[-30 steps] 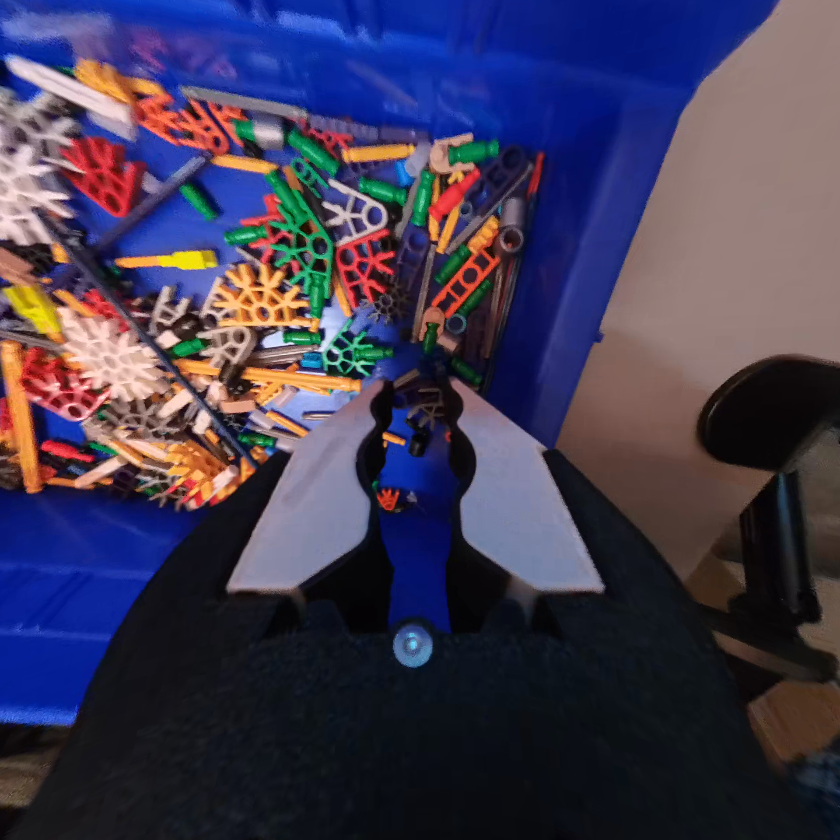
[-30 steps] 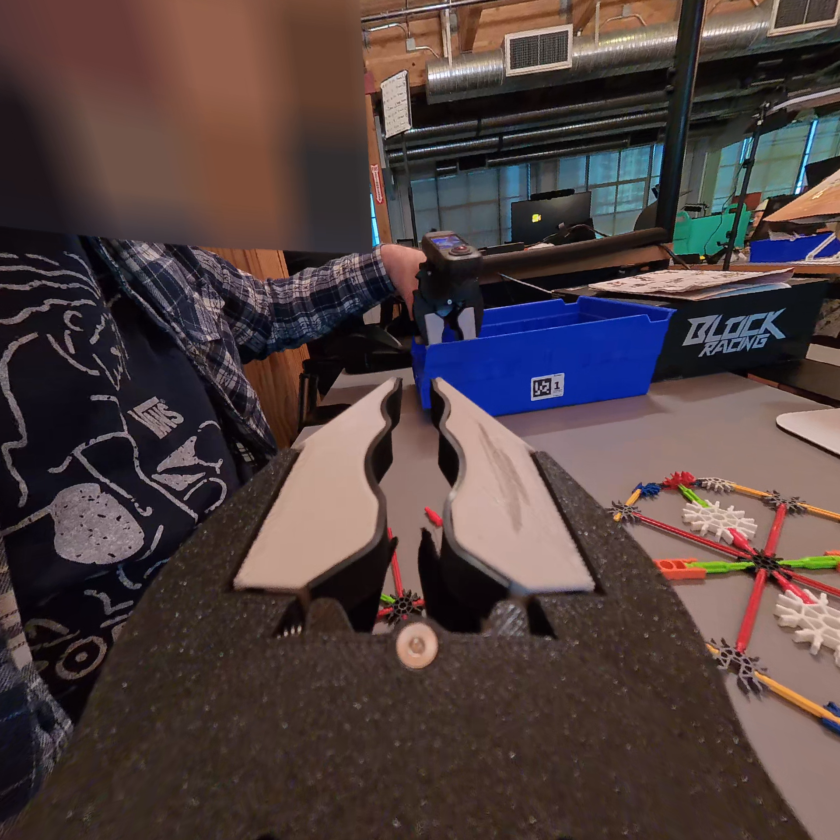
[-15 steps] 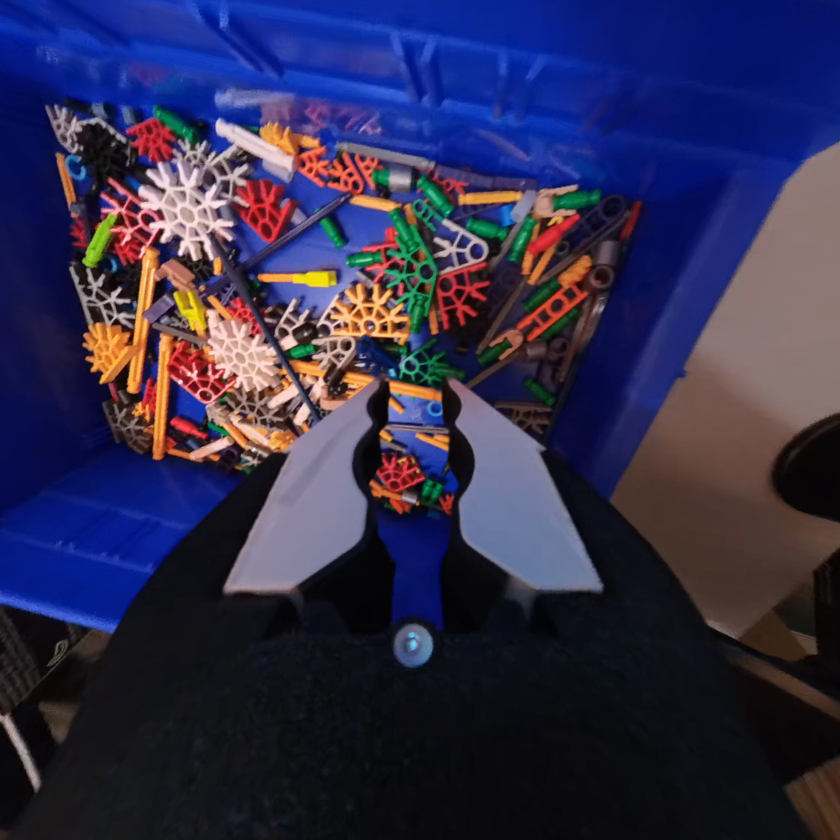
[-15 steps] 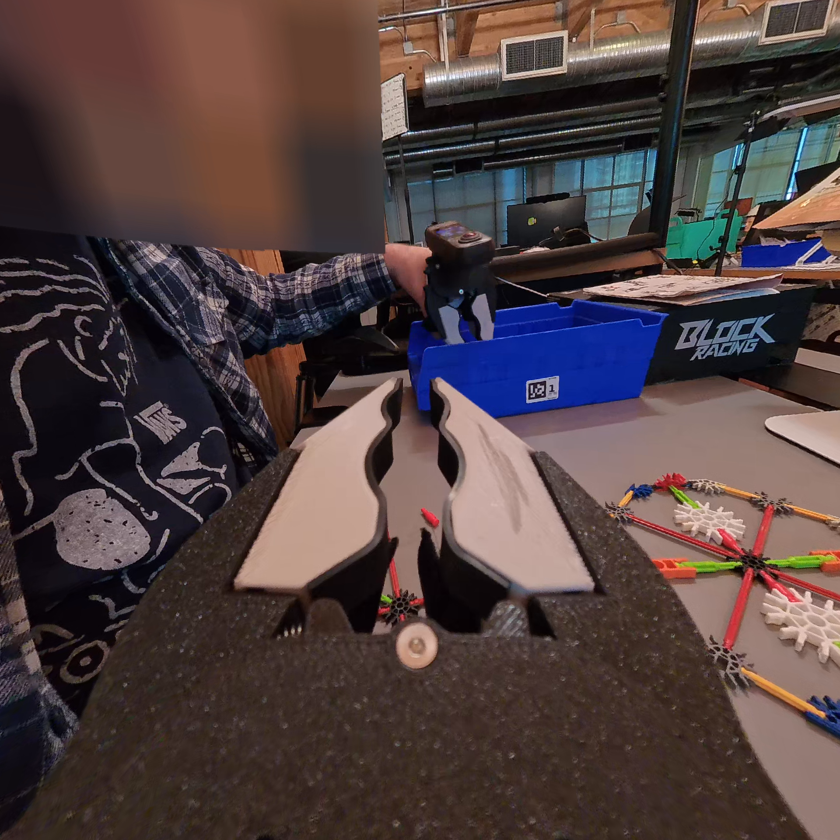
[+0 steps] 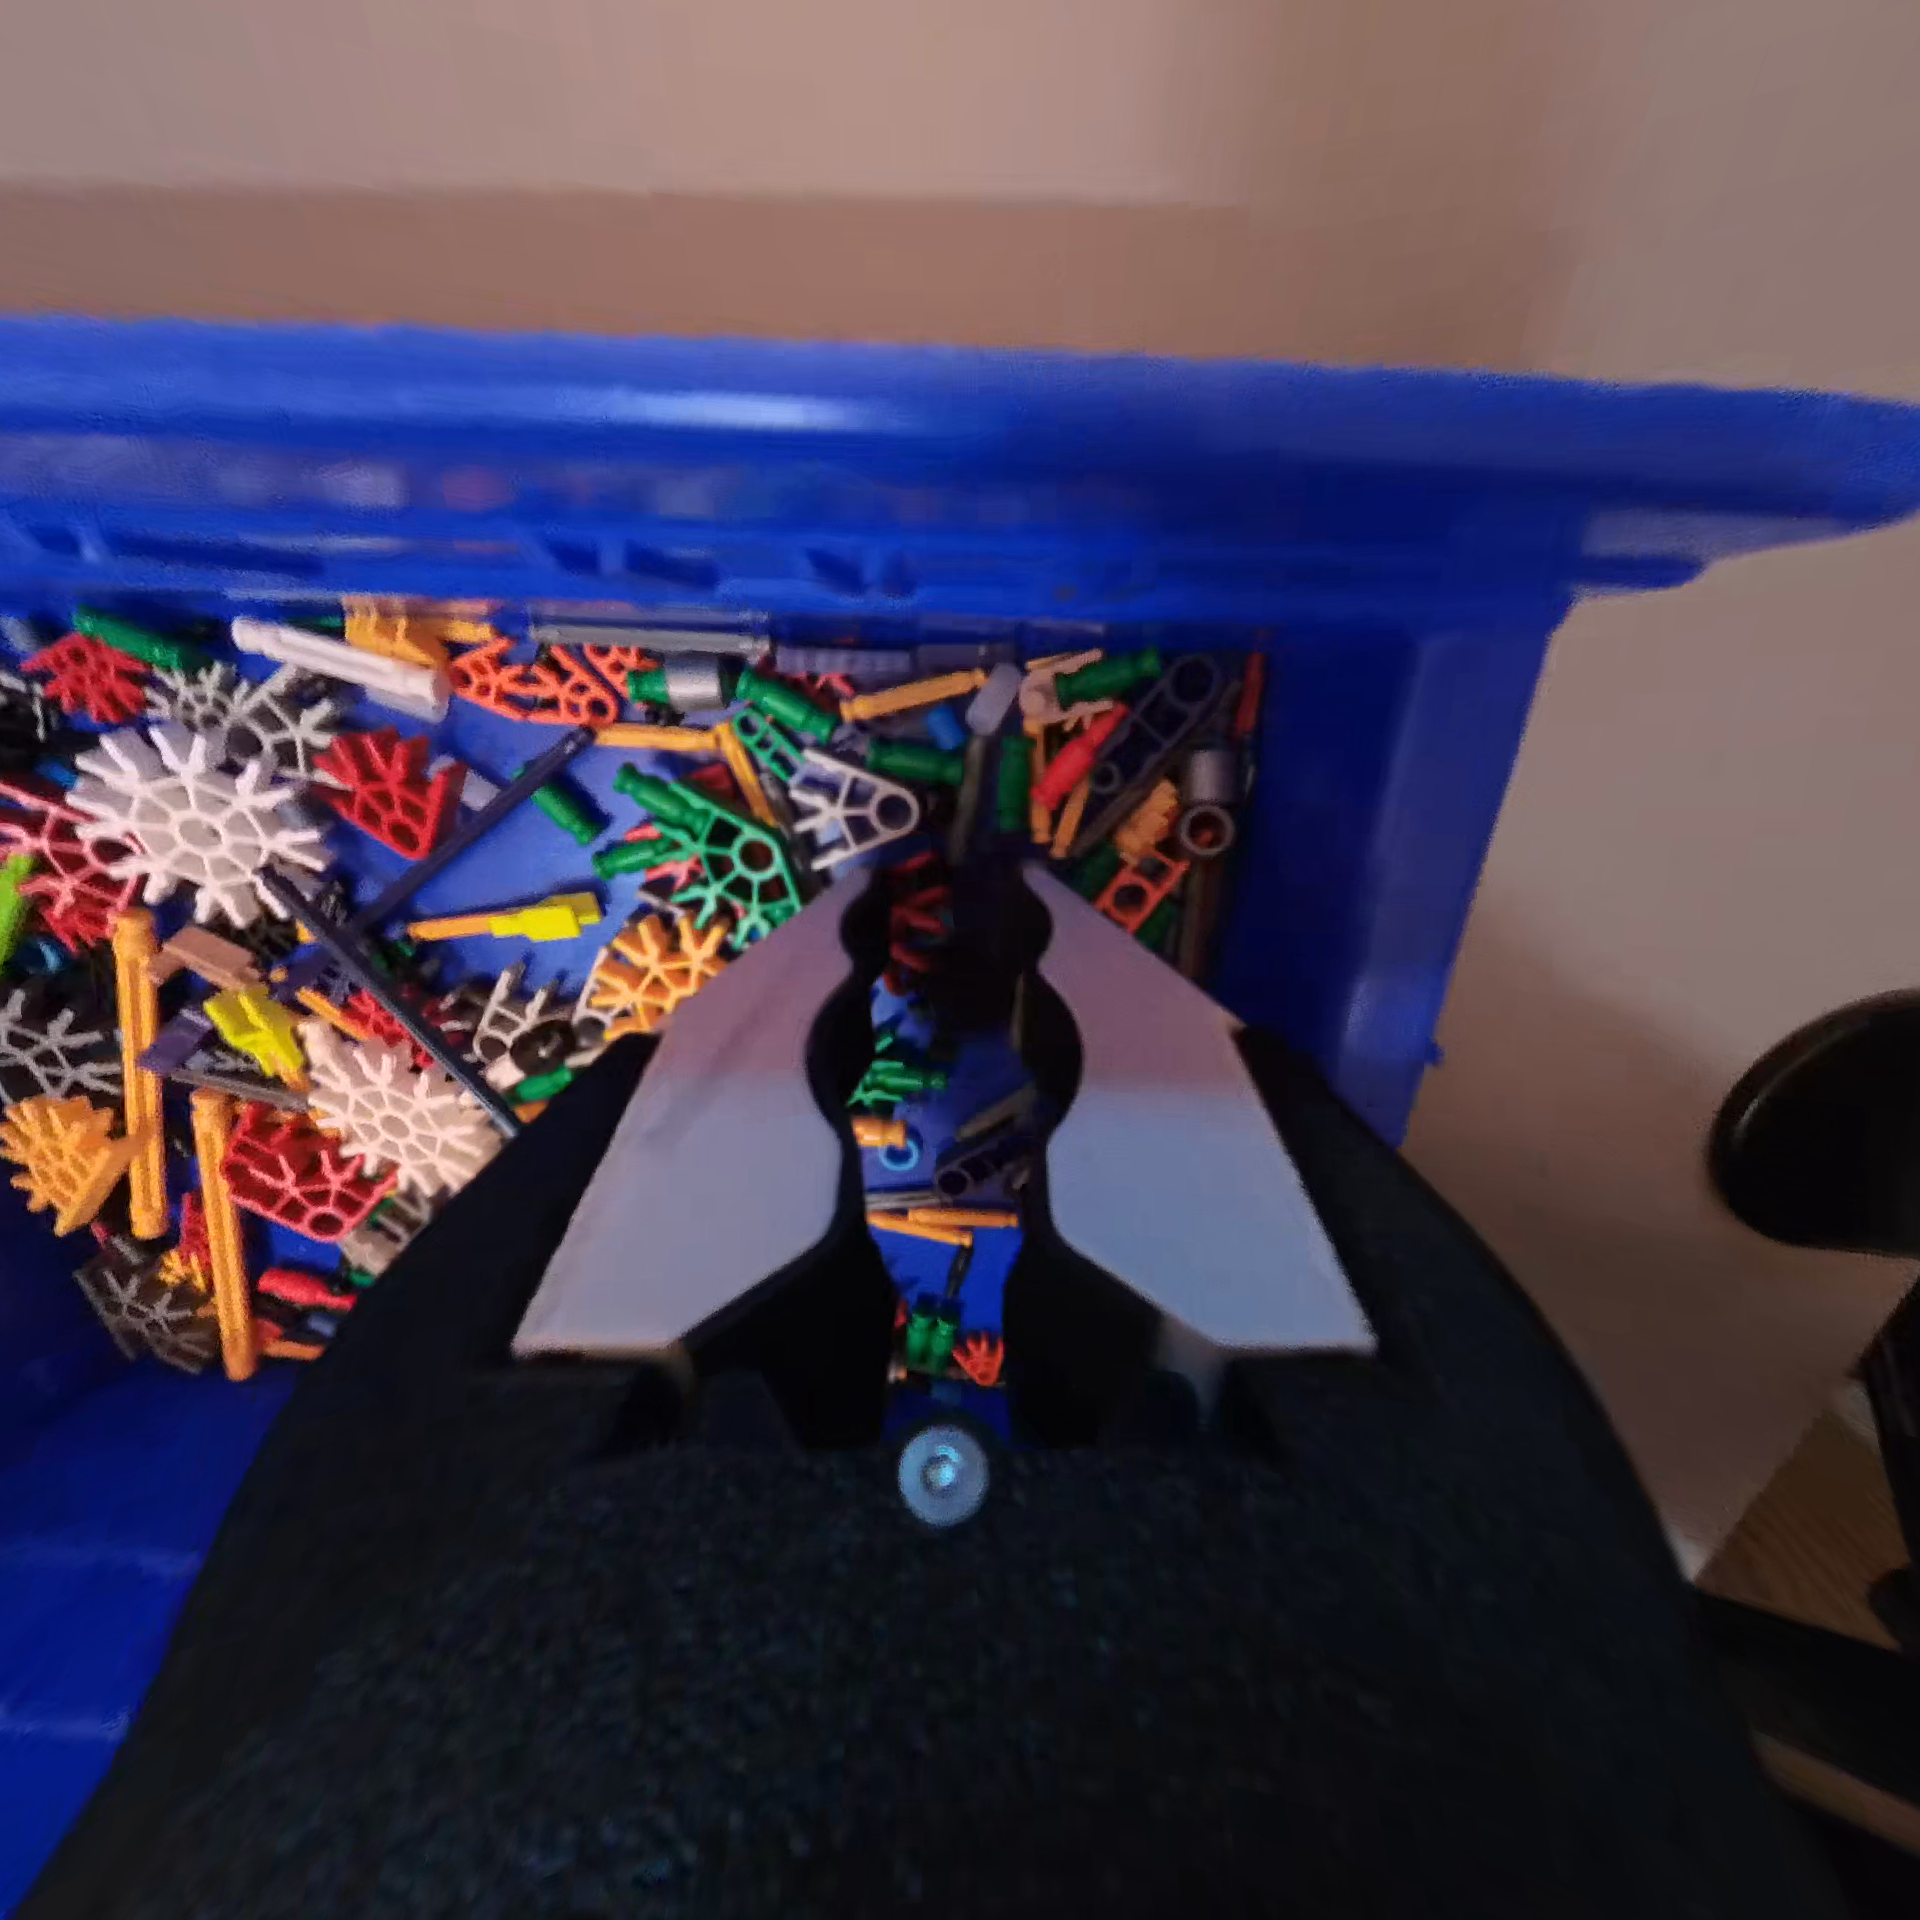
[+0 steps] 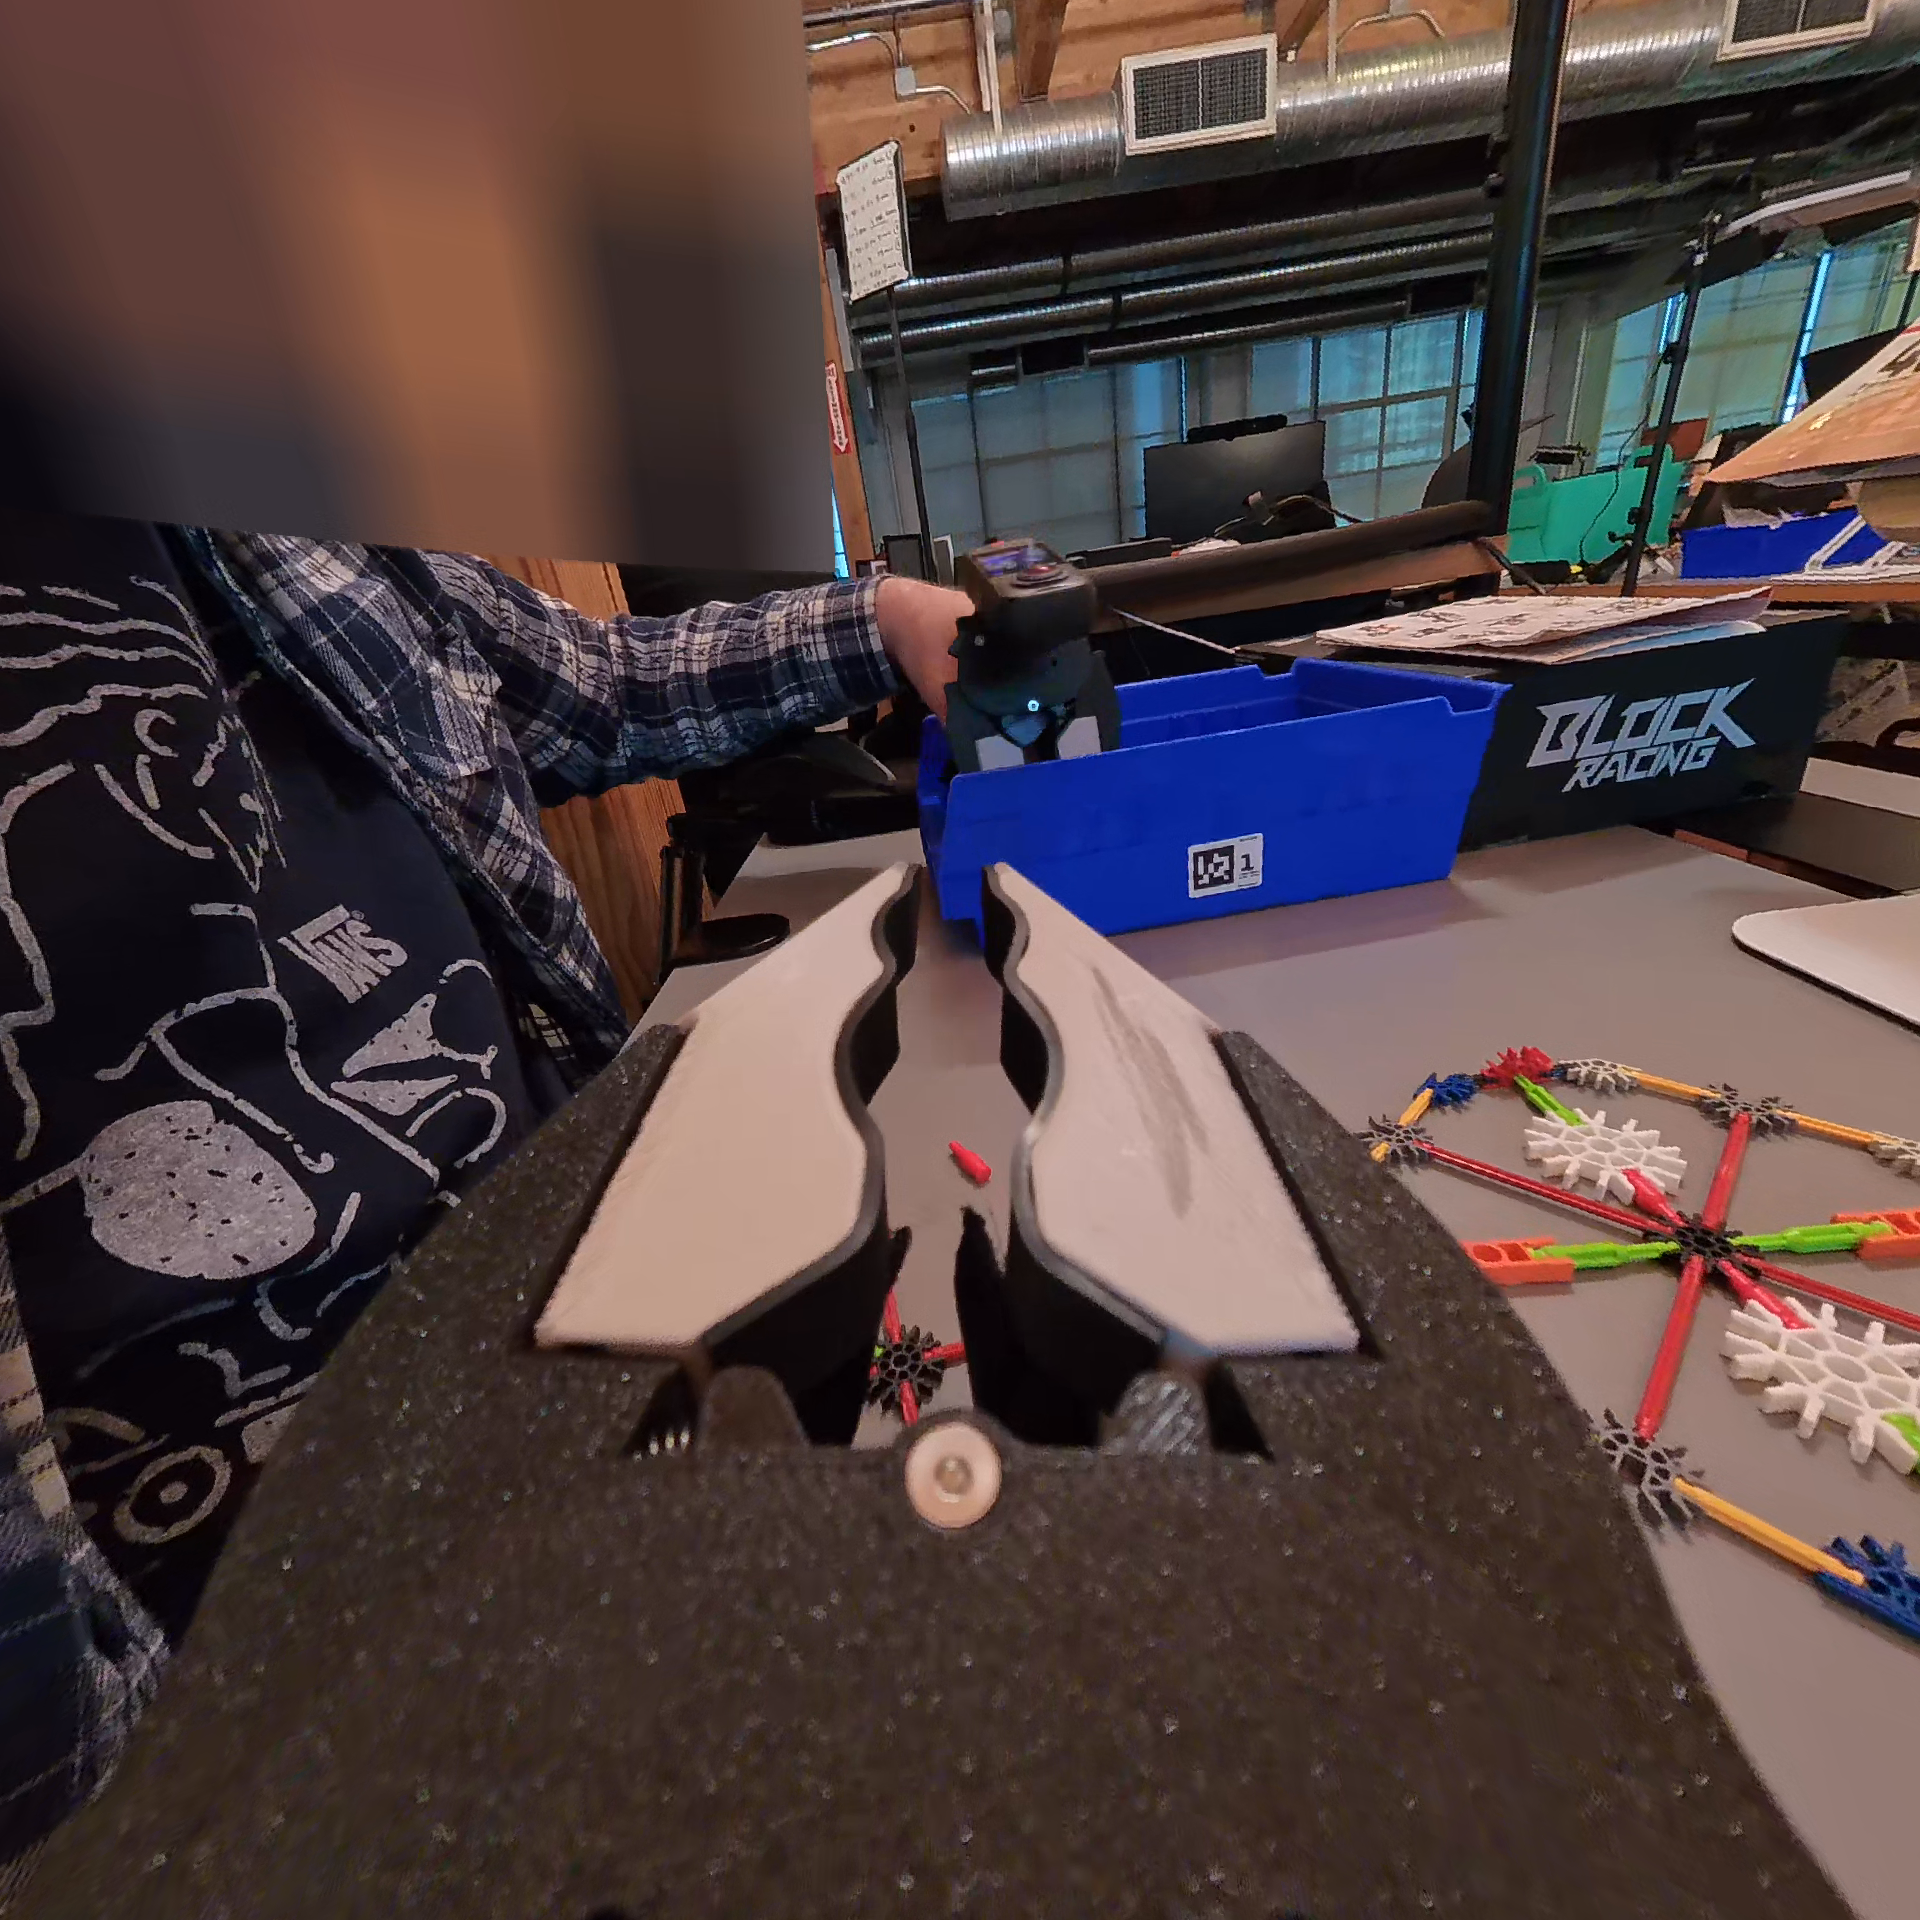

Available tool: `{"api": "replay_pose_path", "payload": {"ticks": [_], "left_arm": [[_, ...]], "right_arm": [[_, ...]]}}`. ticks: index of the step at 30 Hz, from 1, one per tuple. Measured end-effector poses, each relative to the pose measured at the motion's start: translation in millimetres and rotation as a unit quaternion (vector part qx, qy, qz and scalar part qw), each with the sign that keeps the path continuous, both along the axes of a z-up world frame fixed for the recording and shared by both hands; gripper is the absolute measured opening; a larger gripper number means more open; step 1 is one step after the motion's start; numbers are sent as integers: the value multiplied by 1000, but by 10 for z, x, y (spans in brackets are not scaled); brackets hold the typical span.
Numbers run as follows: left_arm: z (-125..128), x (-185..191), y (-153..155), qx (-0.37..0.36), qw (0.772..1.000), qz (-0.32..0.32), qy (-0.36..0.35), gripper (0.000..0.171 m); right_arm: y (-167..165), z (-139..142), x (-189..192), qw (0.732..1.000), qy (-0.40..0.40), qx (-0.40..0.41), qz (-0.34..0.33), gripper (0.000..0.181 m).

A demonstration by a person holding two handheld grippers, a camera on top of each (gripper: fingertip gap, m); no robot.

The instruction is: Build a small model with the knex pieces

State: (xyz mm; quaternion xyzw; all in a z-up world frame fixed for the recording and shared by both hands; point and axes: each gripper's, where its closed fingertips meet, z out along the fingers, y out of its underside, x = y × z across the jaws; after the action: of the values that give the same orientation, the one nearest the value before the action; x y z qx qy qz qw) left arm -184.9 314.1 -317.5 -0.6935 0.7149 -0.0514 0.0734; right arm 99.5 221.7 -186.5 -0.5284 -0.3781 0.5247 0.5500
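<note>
L claw (image 5: 943, 894) apart over toy pieces (image 5: 717, 862) in blue bin (image 5: 935, 468), R claw (image 6: 951, 883) apart above table (image 6: 1455, 966)

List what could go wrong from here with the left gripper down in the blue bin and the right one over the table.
1. The left gripper is open over tangled rods and connectors in the blue bin; closing may snag several pieces together.
2. Its tips sit near the bin's right wall, which they might knock.
3. The right gripper hangs low above the built rod-and-connector model and a loose red piece, which it might knock.
</note>
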Motion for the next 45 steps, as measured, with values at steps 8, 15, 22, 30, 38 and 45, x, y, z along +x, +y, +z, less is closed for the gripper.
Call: {"api": "replay_pose_path", "payload": {"ticks": [8,15,22,30,38,45], "left_arm": [[226,-391,506,97,991,72,57,20],[318,-298,464,84,995,47,23,23],[189,-107,424,73,997,20,1,31],[113,-29,174,17,1000,-3,-14,18],[36,-154,347,53,998,19,25,22],[211,21,657,91,995,35,-10,43]], "right_arm": [[14,-10,3,1000,-1,-2,-2,11],[29,-5,23,1000,1,-2,-5,11],[35,-9,24,1000,1,-3,-6,11],[39,-11,25,1000,0,-3,-7,11],[48,-18,24,1000,0,-5,-8,10],[61,-25,27,1000,1,-8,-9,11]]}}
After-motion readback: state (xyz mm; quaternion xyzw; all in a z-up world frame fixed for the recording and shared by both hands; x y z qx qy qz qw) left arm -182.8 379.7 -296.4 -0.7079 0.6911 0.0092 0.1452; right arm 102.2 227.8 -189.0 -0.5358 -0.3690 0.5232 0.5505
